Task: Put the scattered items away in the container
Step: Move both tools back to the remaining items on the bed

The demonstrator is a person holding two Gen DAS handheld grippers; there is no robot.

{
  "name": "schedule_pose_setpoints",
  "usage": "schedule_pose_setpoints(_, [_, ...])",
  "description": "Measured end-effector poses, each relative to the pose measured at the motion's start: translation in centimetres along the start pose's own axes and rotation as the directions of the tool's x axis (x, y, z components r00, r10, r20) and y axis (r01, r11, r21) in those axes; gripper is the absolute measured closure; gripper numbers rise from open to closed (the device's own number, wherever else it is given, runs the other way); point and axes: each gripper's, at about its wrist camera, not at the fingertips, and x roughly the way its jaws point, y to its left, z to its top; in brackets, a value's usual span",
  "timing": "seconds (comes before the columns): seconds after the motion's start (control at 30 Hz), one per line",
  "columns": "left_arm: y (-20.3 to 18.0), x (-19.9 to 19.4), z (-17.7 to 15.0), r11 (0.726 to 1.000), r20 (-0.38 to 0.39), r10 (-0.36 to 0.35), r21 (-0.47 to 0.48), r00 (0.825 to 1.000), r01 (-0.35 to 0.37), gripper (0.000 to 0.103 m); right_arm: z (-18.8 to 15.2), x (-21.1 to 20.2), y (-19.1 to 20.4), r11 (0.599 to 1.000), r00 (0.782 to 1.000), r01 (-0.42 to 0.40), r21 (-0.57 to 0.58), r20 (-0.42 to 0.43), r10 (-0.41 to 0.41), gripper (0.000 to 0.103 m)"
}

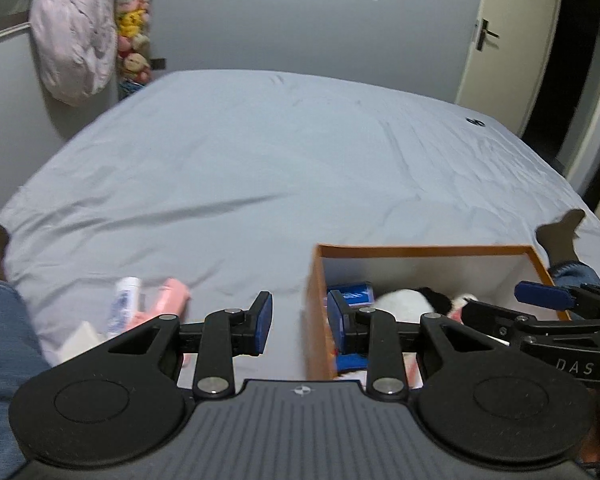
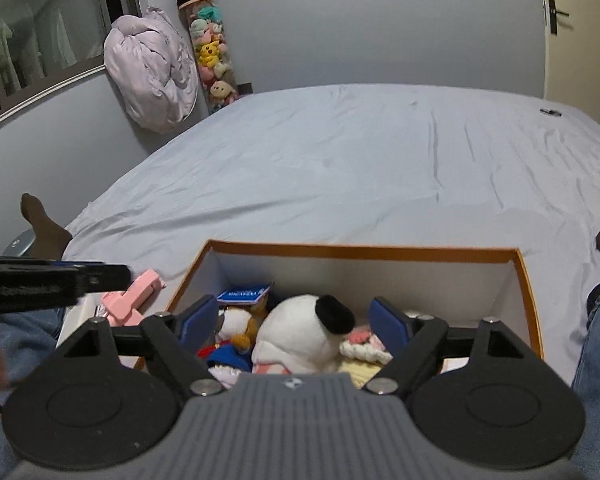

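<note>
Fig.: bed tidy, mid-task. Box (image 2: 380,252) (orange rim, white inside) sits on the bed (image 2: 340,152) between the person's knees, already holding a panda plush (image 2: 300,332), a blue card (image 2: 244,294) and other soft toys. R gripper (image 2: 296,320) hangs over the box w/ jaws spread wide, nothing between them. L gripper (image 1: 300,322) straddles the box's left wall, jaws parted and empty; one finger sits outside the wall, the other inside. Items left out lie just left of the box: pink clip (image 1: 168,300), white tube (image 1: 122,300), a white block (image 1: 82,340). Step in hand, by judgement: L fetches the next stray. Do it well: swing L clear of the wall first, approx. over the clip; line fingers across its narrow side; press lightly into the sheet before closing, since the soft bed gives; lift above the rim before crossing. Keep R aside to avoid a clash.
</note>
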Motion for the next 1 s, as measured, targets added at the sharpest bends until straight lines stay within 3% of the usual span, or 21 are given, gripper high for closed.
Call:
schedule_pose_setpoints(0.23, [5.0, -1.4, 0.2, 0.996, -0.063, 0.052, -0.071, 0.997, -0.056, 0.068, 0.6, 0.8, 2.5, 0.996, 0.999, -0.050, -0.076, -0.010, 0.050, 0.019])
schedule_pose_setpoints(0.47, [10.6, -0.8, -0.7, 0.979, -0.209, 0.099, -0.155, 0.973, -0.133, 0.068, 1.1, 2.9, 6.4, 0.969, 0.987, -0.155, -0.191, -0.081, 0.141, 0.020])
schedule_pose_setpoints(0.6, [12.4, -0.1, -1.4, 0.972, -0.287, 0.099, -0.177, 0.953, -0.154, 0.062, 1.4, 4.6, 9.4, 0.936, 0.967, -0.238, -0.259, -0.150, 0.205, 0.023])
schedule_pose_setpoints(0.77, [15.0, 1.5, -2.0, 0.941, -0.338, 0.058, -0.296, 0.939, -0.164, 0.053, 1.0, 6.9, 13.5, 0.887, 0.930, -0.340, -0.313, -0.251, 0.268, 0.029])
schedule_pose_setpoints(0.87, [15.8, 2.6, -2.0, 0.931, -0.359, 0.051, -0.320, 0.932, -0.174, 0.050, 0.1, 8.8, 15.8, 0.868, 0.908, -0.373, -0.327, -0.320, 0.270, 0.035])
schedule_pose_setpoints(1.0, [16.5, 4.3, -1.8, 0.910, -0.389, 0.065, -0.355, 0.919, -0.215, 0.049, -0.9, 11.3, 18.1, 0.876, 0.887, -0.375, -0.304, -0.392, 0.244, 0.046])
